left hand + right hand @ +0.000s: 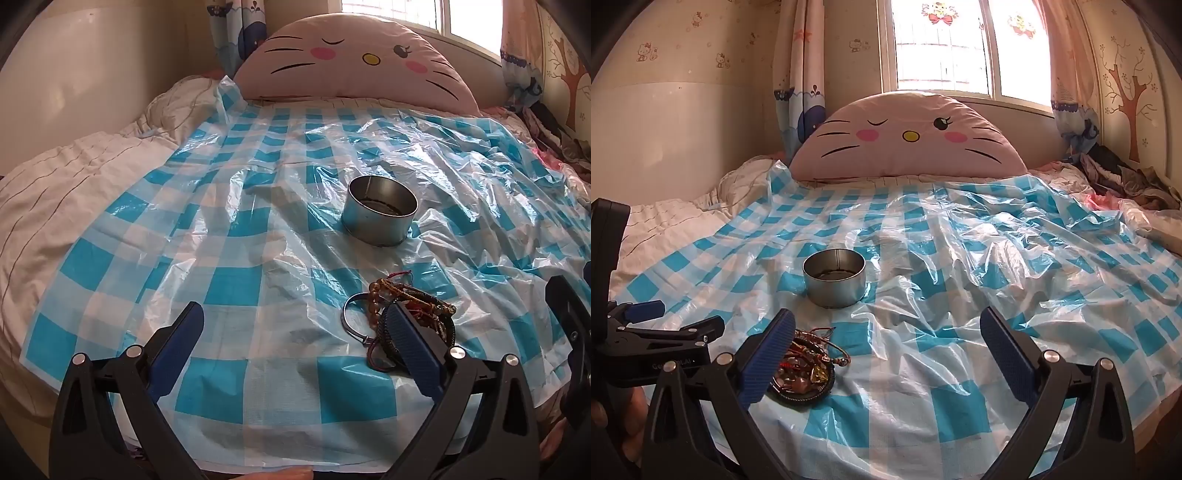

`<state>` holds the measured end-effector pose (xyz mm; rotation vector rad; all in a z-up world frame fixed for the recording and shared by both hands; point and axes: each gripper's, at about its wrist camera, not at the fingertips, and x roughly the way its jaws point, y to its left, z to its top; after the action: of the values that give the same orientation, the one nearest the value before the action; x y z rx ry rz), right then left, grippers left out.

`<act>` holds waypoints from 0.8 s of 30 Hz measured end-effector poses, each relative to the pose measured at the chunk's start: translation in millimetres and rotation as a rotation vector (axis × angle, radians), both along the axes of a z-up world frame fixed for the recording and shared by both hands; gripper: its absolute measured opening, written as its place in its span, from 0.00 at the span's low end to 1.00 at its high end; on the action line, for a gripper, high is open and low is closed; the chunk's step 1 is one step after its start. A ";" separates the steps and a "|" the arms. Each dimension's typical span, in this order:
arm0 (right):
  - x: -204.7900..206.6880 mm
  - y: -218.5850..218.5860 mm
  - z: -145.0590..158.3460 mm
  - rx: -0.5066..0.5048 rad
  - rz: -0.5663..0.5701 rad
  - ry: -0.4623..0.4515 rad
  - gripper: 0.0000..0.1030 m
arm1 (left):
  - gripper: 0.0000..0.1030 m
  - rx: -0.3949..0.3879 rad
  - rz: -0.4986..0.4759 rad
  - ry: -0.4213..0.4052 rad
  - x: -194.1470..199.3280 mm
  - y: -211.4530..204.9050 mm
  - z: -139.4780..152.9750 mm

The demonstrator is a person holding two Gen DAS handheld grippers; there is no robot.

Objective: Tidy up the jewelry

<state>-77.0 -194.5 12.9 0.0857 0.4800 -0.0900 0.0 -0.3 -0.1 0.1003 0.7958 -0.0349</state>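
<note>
A heap of bracelets [402, 306], beaded, braided and one thin metal bangle, lies on the blue-and-white checked plastic sheet [229, 288]. Behind it stands a round open metal tin [378, 210] with something dark at its bottom. My left gripper [295, 325] is open above the sheet, and its right finger [413, 339] covers the heap's near edge. In the right wrist view the same heap [809, 365] lies beside my left finger [768, 358], the tin [834, 278] stands farther back, and my right gripper [886, 350] is open over bare sheet.
A large pink cat-face pillow [908, 136] leans at the head of the bed under a window. A rumpled white quilt [74, 177] lies on the left, dark clothes [1126, 177] at the far right. The other gripper's body [646, 343] shows at the left edge.
</note>
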 end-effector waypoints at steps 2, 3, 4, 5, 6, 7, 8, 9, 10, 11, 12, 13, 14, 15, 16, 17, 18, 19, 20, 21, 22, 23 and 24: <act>0.1 -0.1 0.0 -0.001 0.000 0.002 0.93 | 0.93 -0.003 0.000 0.001 -0.1 -0.1 0.1; 0.0 -0.3 0.0 -0.001 0.000 0.002 0.93 | 0.93 -0.003 0.000 0.000 -0.2 -0.3 0.1; 0.0 -0.5 0.0 -0.001 0.000 0.002 0.93 | 0.93 -0.002 0.000 0.000 -0.3 -0.7 0.1; 0.0 -0.8 0.1 -0.001 0.000 0.002 0.93 | 0.93 -0.002 0.000 0.000 -0.4 -1.1 0.1; -0.1 -1.3 0.1 0.000 0.000 0.001 0.93 | 0.93 -0.003 -0.001 0.001 -0.4 -1.0 0.1; -0.1 -1.9 0.2 0.000 0.000 0.001 0.93 | 0.93 -0.007 -0.001 0.002 0.1 0.3 0.0; -0.2 -2.6 0.2 0.001 -0.001 0.001 0.93 | 0.93 -0.007 0.000 0.002 0.0 0.3 0.0; 0.1 -0.5 0.0 -0.005 0.000 0.003 0.93 | 0.93 -0.006 0.000 0.002 0.0 0.3 0.0; 0.3 -0.4 -0.2 -0.004 0.000 0.004 0.93 | 0.93 -0.006 0.001 -0.001 -0.1 0.5 0.2; 0.4 -0.4 -0.3 -0.003 0.000 0.005 0.93 | 0.93 -0.007 0.001 -0.002 -0.1 0.6 0.2; 0.1 -0.4 -0.2 -0.003 -0.001 0.003 0.93 | 0.93 -0.009 0.001 -0.003 0.0 0.9 0.2; 0.2 -0.4 -0.3 -0.004 0.000 0.003 0.93 | 0.93 -0.010 0.000 -0.003 -0.1 0.9 0.2; 0.3 -0.3 -0.4 -0.004 0.000 0.003 0.93 | 0.93 -0.015 -0.002 -0.003 -0.2 1.1 0.2; 0.3 -0.2 -0.4 -0.005 0.000 0.003 0.93 | 0.93 -0.019 -0.004 -0.004 0.6 2.5 0.2; 0.4 -0.4 -0.6 -0.003 0.000 0.004 0.93 | 0.93 -0.022 -0.004 -0.003 0.7 2.8 0.0; 0.5 -0.4 -0.6 -0.003 0.000 0.004 0.93 | 0.93 -0.020 -0.002 -0.003 0.6 2.4 0.4; 0.5 -0.4 -0.7 -0.003 0.000 0.004 0.93 | 0.93 -0.018 0.002 -0.002 0.3 4.0 0.9; 0.5 -0.5 -0.8 -0.002 0.000 0.004 0.93 | 0.93 -0.018 0.003 -0.001 0.7 4.1 0.8; 0.6 -0.7 -0.8 -0.002 0.000 0.004 0.93 | 0.93 -0.018 0.003 0.002 0.4 2.7 -0.4; 0.6 -1.0 -0.9 -0.002 0.000 0.004 0.93 | 0.93 -0.019 0.002 0.006 -1.4 5.6 -1.4; 0.6 -1.2 -0.9 -0.001 0.000 0.005 0.93 | 0.93 -0.019 0.000 0.009 -0.9 5.6 -2.1; 0.7 -1.5 -1.0 -0.001 0.000 0.005 0.93 | 0.93 -0.020 -0.004 0.009 -1.1 5.0 -2.3; 0.8 -1.6 -1.0 -0.001 0.000 0.005 0.93 | 0.93 -0.021 -0.005 0.005 -1.7 4.6 -2.8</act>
<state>-76.2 -196.1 11.9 0.0842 0.4853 -0.0907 -1.7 4.3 -2.9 0.0827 0.8003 -0.0481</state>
